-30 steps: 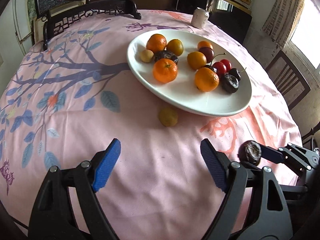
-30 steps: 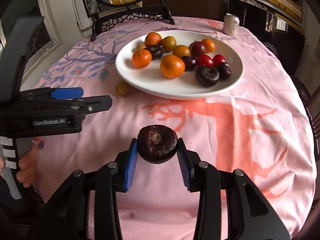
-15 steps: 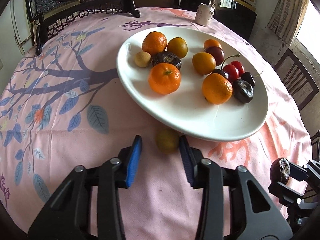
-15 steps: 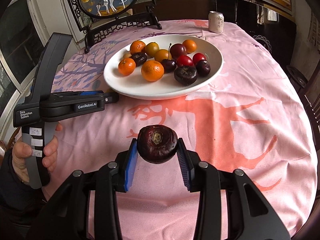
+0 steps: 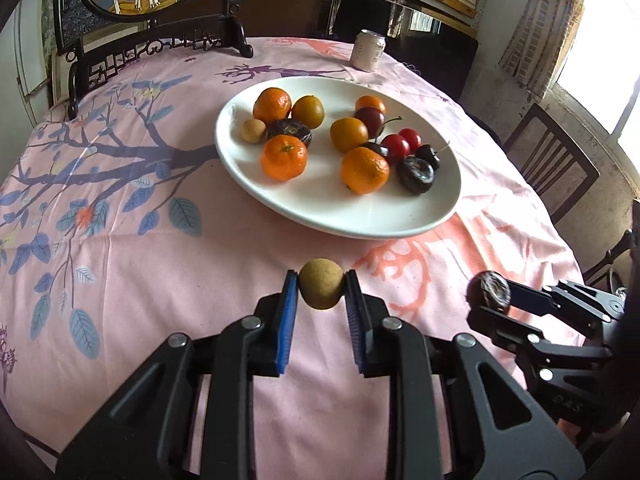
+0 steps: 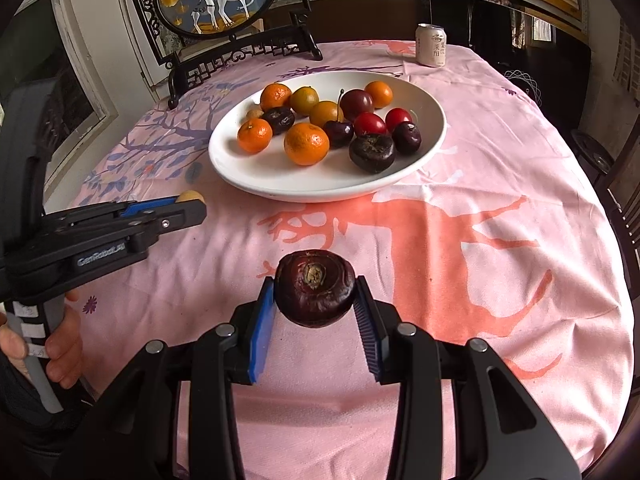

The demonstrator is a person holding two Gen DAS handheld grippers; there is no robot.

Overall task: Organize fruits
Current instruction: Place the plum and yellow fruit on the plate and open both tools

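Tan fruit (image 5: 322,289) | clamped btwn left hand-held gripper (image 5: 321,294) pads | above cloth

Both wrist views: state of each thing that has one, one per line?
left gripper: jaws have just closed, shut on small tan round fruit, lifted off pink tablecloth
right gripper: shut on dark maroon round fruit, held above the cloth
white oval plate: loaded with fruit, flat on the cloth
white drink can: upright, beyond the plate
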